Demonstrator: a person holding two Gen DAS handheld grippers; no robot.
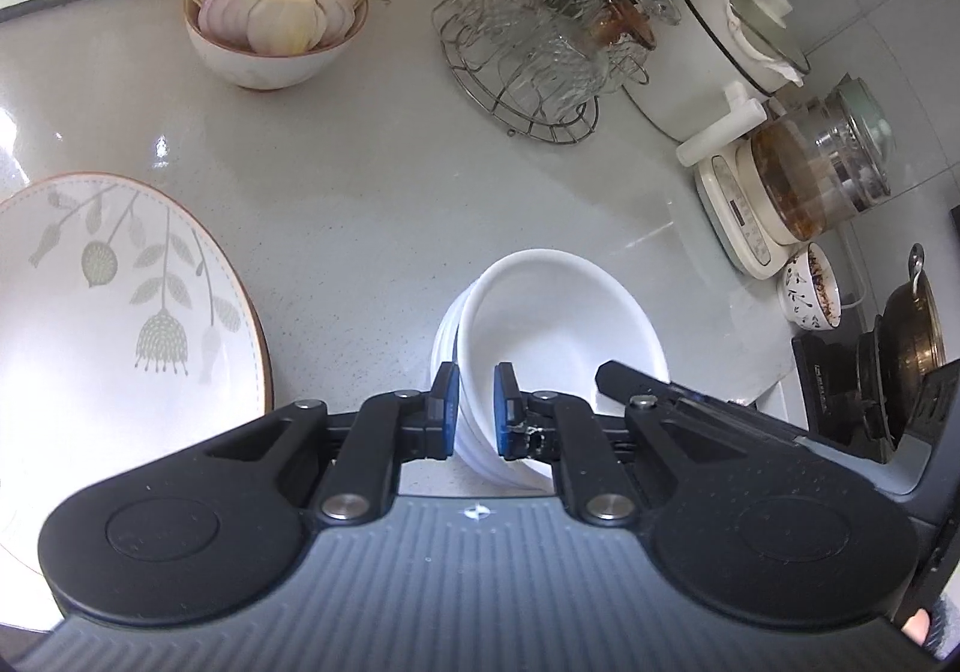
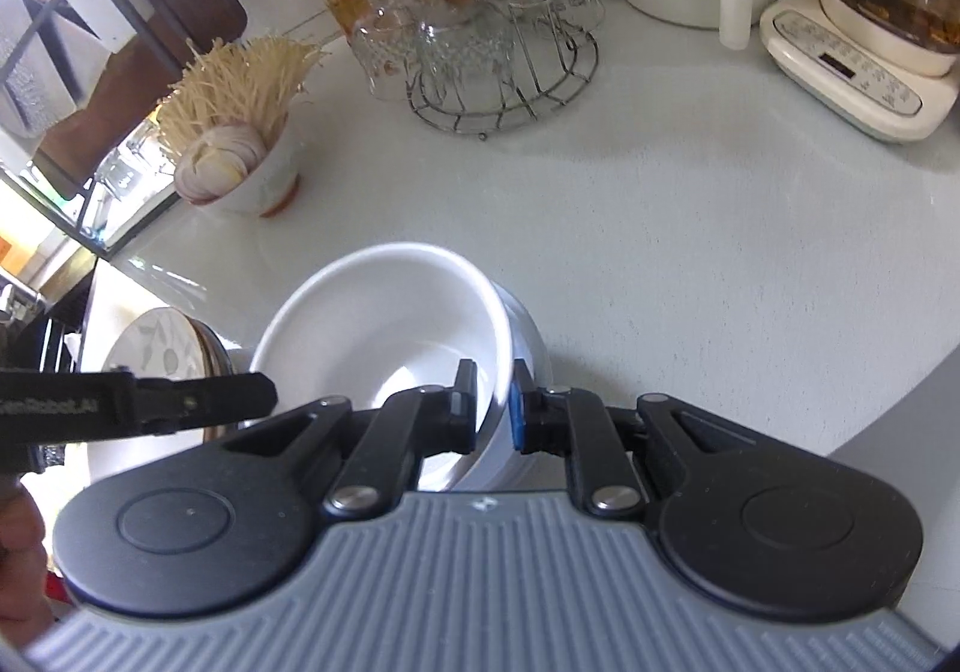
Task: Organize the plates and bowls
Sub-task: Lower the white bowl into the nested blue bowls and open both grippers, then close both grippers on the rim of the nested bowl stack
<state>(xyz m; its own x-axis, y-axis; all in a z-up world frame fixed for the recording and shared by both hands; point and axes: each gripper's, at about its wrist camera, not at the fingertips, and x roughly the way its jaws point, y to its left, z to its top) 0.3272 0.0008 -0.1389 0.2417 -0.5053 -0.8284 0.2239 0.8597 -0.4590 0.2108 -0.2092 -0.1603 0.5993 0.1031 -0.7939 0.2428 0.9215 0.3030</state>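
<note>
A stack of white bowls point(image 1: 558, 324) stands on the pale counter point(image 1: 372, 204), the top bowl tilted in the ones below. My left gripper point(image 1: 477, 408) is shut on the near left rim of the top bowl, its blue pads on either side of the wall. In the right wrist view, the right gripper point(image 2: 493, 402) is shut on the right rim of the same white bowl point(image 2: 384, 324). Each gripper shows at the edge of the other's view. A large floral plate point(image 1: 90, 312) lies left of the bowls; the same floral plate point(image 2: 162, 354) is partly hidden behind the left gripper.
At the back are a bowl of onion and pale strands point(image 1: 276, 30), a wire rack of glass cups point(image 1: 528, 54) and a white pot point(image 1: 708, 54). A glass kettle on its base point(image 1: 810, 180), a small patterned bowl point(image 1: 810, 294) and a brass pot point(image 1: 906, 336) crowd the right.
</note>
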